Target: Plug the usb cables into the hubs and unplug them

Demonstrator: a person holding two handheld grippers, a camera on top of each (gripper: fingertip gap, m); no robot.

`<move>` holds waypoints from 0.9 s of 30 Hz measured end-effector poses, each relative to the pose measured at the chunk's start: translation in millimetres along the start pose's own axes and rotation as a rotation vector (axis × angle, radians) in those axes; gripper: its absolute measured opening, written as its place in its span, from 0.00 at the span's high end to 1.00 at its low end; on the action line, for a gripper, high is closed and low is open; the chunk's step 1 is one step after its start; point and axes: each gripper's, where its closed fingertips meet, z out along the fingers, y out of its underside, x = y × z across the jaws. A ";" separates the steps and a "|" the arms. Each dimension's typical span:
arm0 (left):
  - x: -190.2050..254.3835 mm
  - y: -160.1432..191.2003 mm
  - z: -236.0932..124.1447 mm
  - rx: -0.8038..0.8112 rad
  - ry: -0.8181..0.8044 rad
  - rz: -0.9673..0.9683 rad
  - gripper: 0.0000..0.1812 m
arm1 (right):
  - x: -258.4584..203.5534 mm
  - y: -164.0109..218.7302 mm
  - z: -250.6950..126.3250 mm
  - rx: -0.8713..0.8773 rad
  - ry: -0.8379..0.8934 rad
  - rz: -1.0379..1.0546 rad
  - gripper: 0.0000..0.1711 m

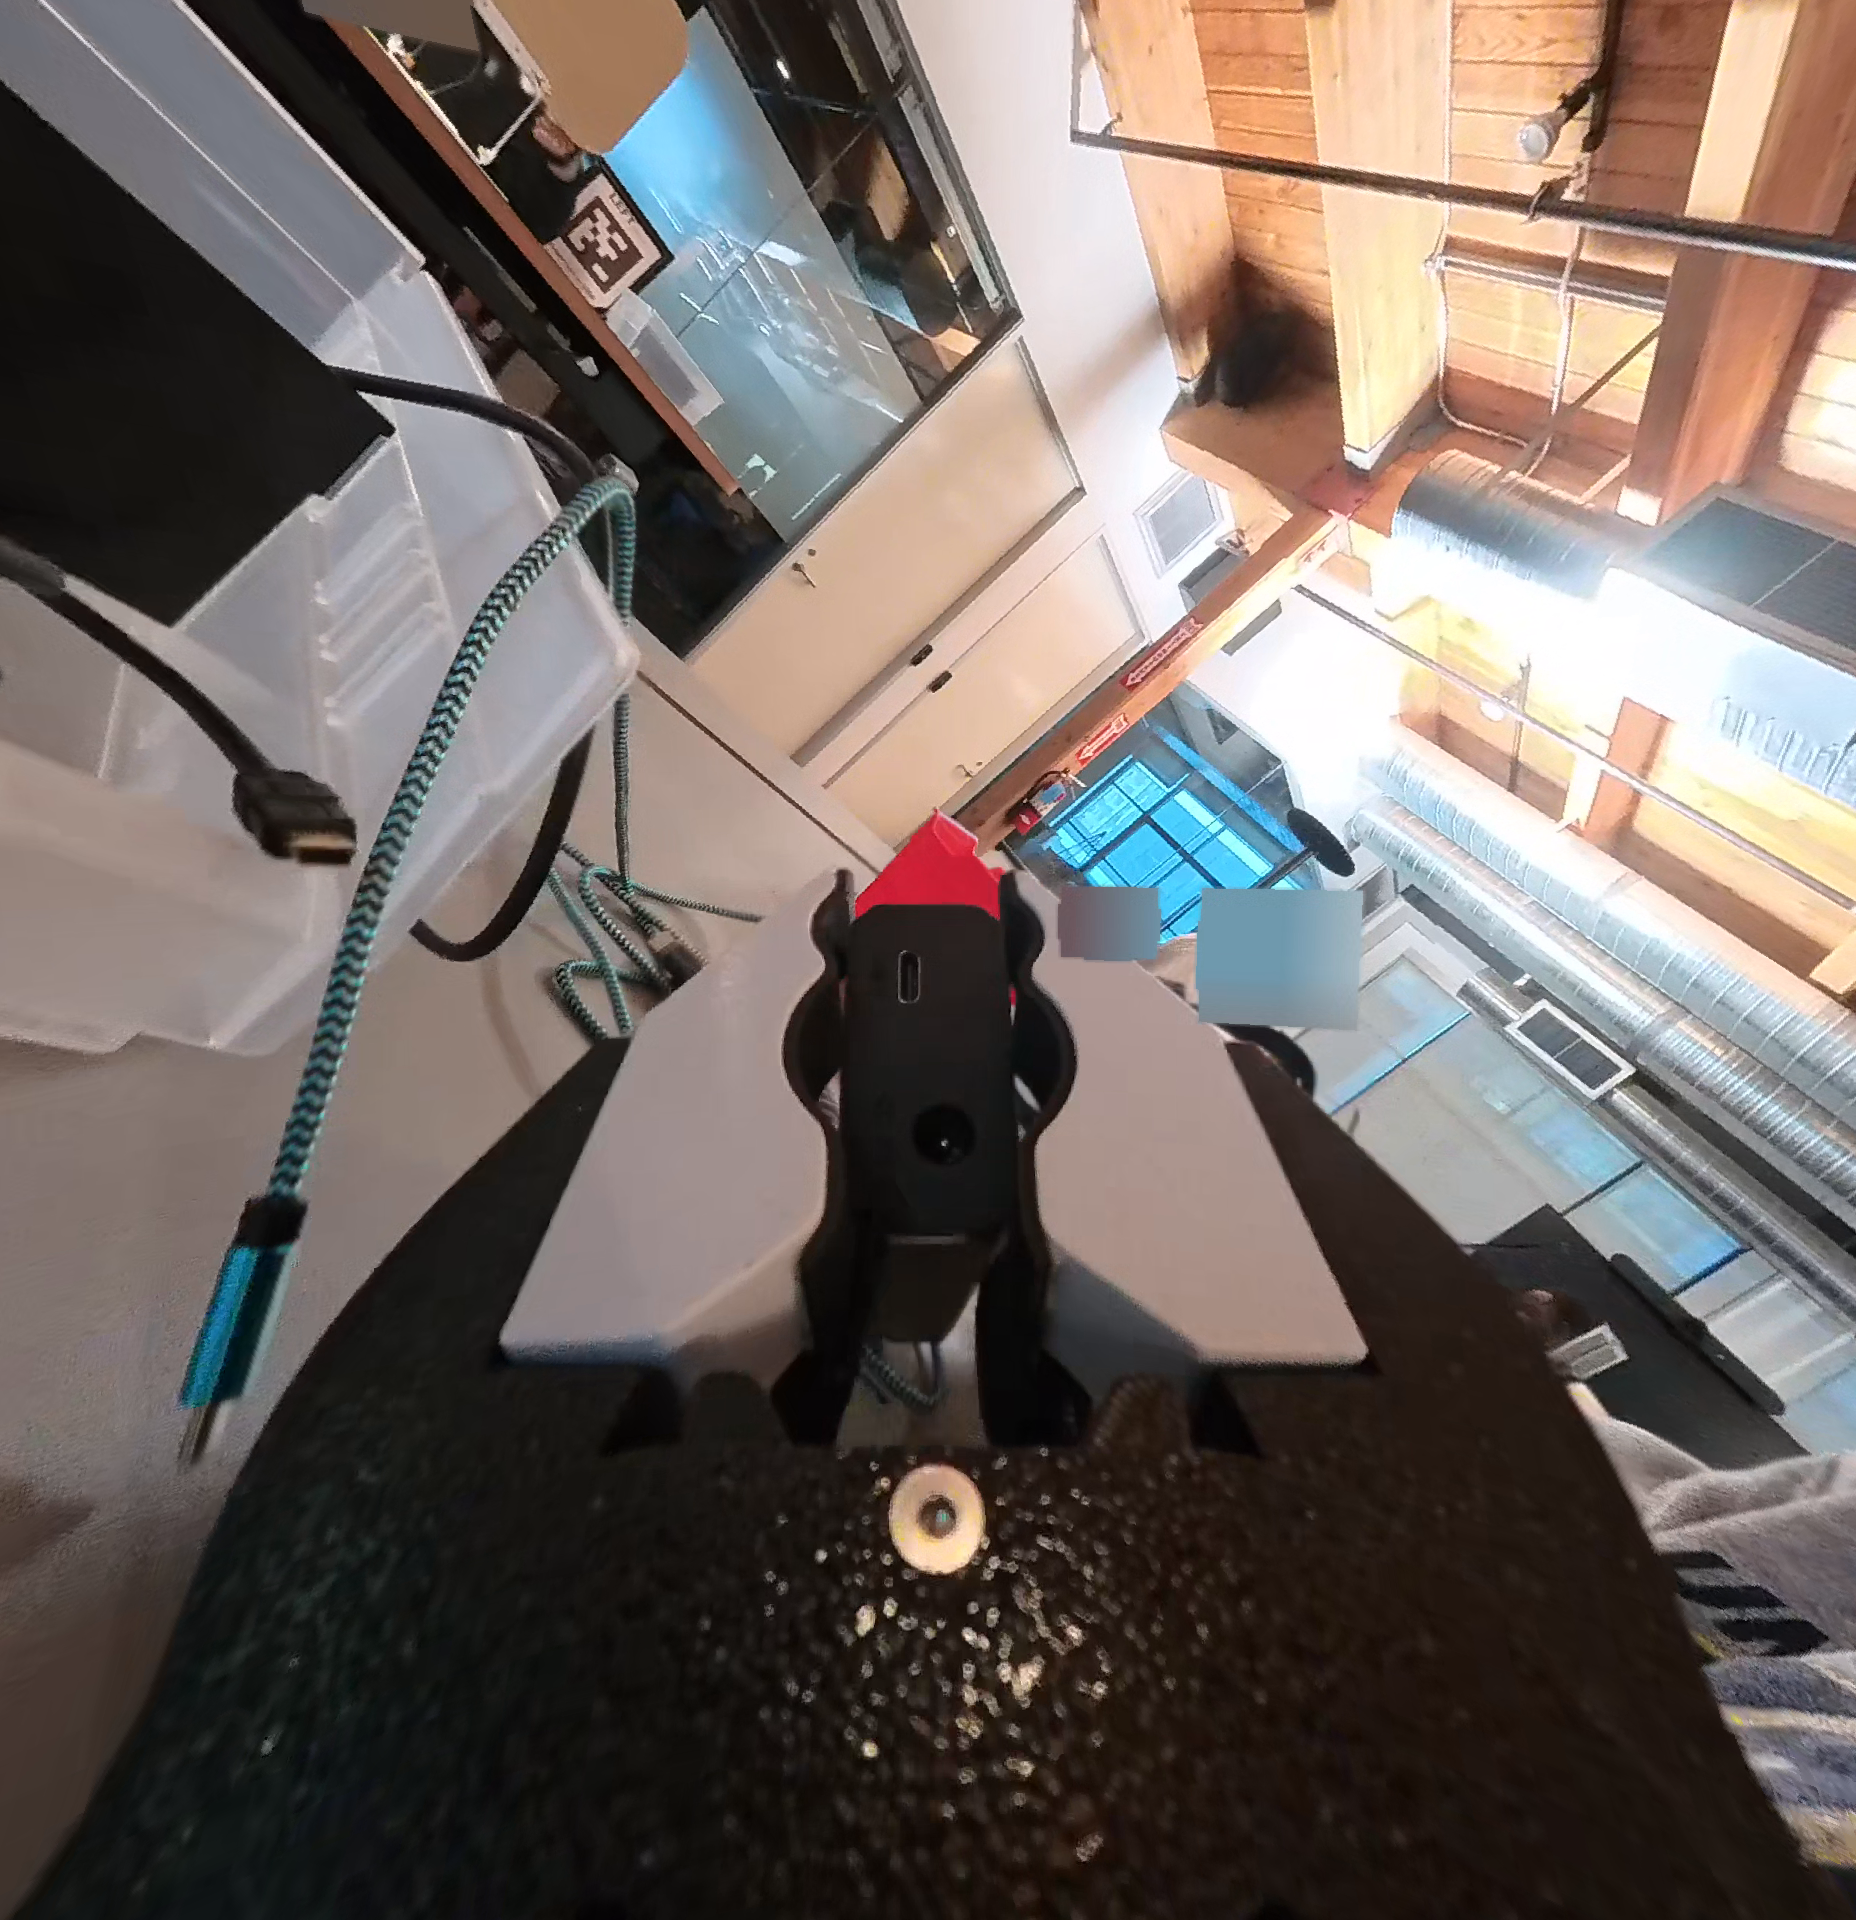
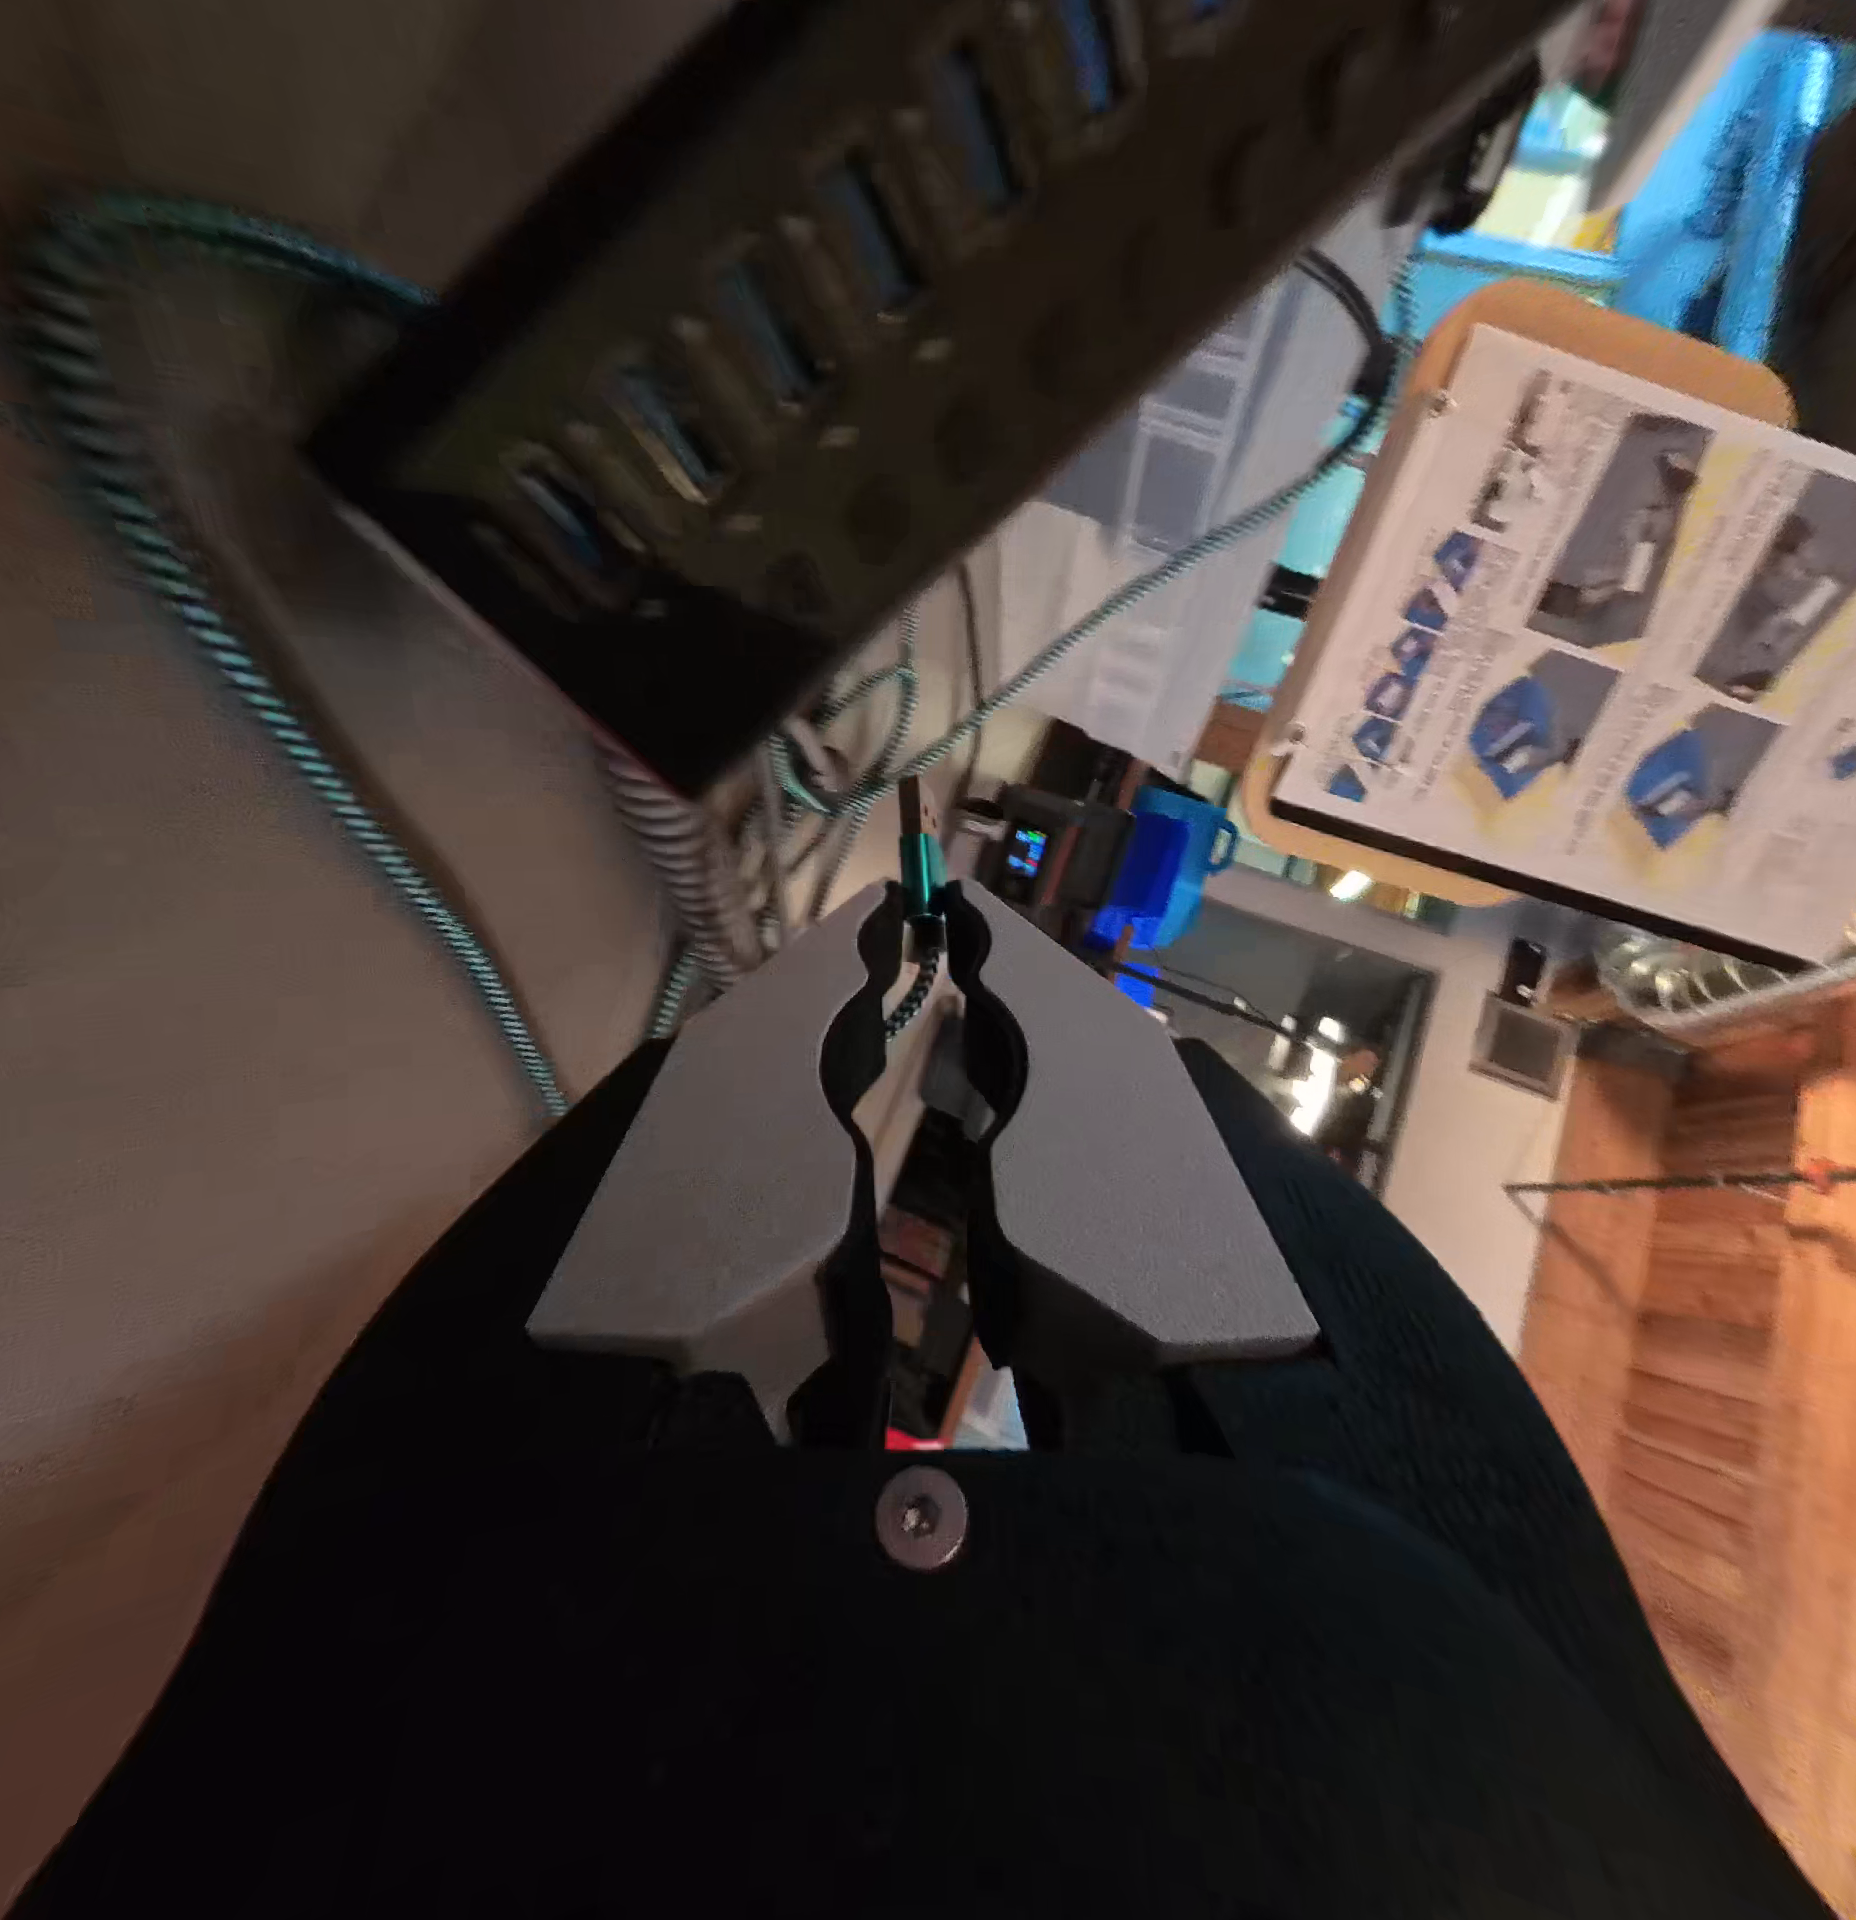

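The left gripper [image 1: 929,935] clamps a black hub [image 1: 929,1060]; the right gripper [image 2: 929,914] pinches a teal cable plug [image 2: 919,862] near another hub [image 2: 799,312].

right tool [image 2: 924,920] | clamps teal USB cable [image 2: 921,854] (plug forward) | below hub [image 2: 799,312], apart

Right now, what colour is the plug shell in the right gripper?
Metallic teal USB plug, clearest in the right wrist view.

A clear plastic bin [image 1: 311,582] sits far left, a black HDMI plug [image 1: 300,831] hanging before it. A printed sheet [image 2: 1589,613] on a wooden board [image 2: 1526,322] stands right, a blue mug [image 2: 1173,862] beyond.
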 end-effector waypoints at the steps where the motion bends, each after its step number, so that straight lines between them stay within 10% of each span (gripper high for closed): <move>1: 0.1 1.0 -3.3 0.001 -0.008 0.004 0.86 | -9.5 -2.0 0.5 0.014 -0.036 0.005 0.96; 7: -4.1 8.0 -18.5 0.015 -0.042 -0.011 0.86 | -40.1 -9.9 0.0 0.098 -0.245 0.245 0.96; 11: -5.9 9.9 -23.9 0.032 -0.050 -0.017 0.86 | -27.0 -0.8 -7.3 0.122 -0.363 0.643 0.61; 15: -6.5 12.9 -27.5 0.034 -0.055 -0.012 0.86 | 17.0 -45.9 -35.9 0.467 -0.483 1.058 0.48; 27: -15.0 24.6 -30.5 -0.101 -0.044 -0.075 0.86 | -22.7 -105.4 -3.0 0.374 -0.599 0.786 0.65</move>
